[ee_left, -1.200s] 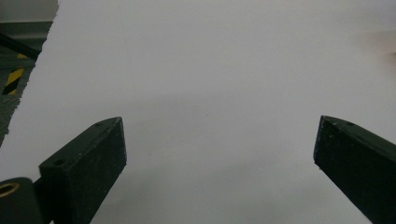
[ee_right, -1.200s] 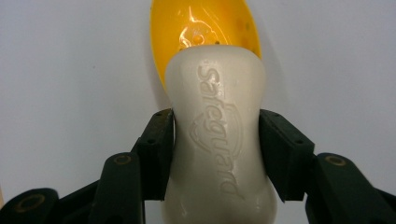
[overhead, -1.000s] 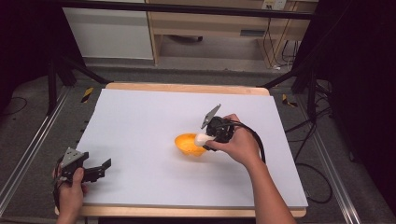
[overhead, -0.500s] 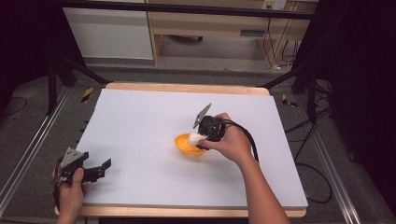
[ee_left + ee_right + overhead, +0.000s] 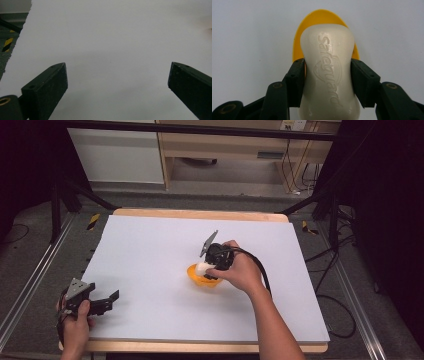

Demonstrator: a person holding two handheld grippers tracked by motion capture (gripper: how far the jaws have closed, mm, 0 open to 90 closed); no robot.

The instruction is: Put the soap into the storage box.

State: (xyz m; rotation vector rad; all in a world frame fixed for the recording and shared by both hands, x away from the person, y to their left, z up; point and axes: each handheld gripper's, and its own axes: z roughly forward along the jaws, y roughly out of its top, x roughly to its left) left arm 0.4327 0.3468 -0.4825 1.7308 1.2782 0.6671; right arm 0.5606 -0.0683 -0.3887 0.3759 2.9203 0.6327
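A cream-white bar of soap (image 5: 327, 72) is clamped at its narrow waist between both black jaws of my right gripper (image 5: 327, 82). Just beneath and beyond the soap lies a small orange dish (image 5: 298, 40). In the high view that right gripper (image 5: 206, 268) hovers over the orange dish (image 5: 197, 277) near the middle of the white table, the soap (image 5: 202, 267) at its tip. My left gripper (image 5: 111, 299) rests at the table's front left corner, jaws wide apart. In its own view the left gripper (image 5: 117, 80) holds nothing above bare white surface.
The white tabletop (image 5: 150, 250) has a wooden rim (image 5: 200, 214) at the back. Metal rails (image 5: 30, 285) run along both sides, and a cable (image 5: 260, 270) trails from the right gripper. Shelving (image 5: 225, 145) stands behind the table.
My right hand has carried the soap leftward and slightly down, over the orange dish. The left hand has stayed in place.
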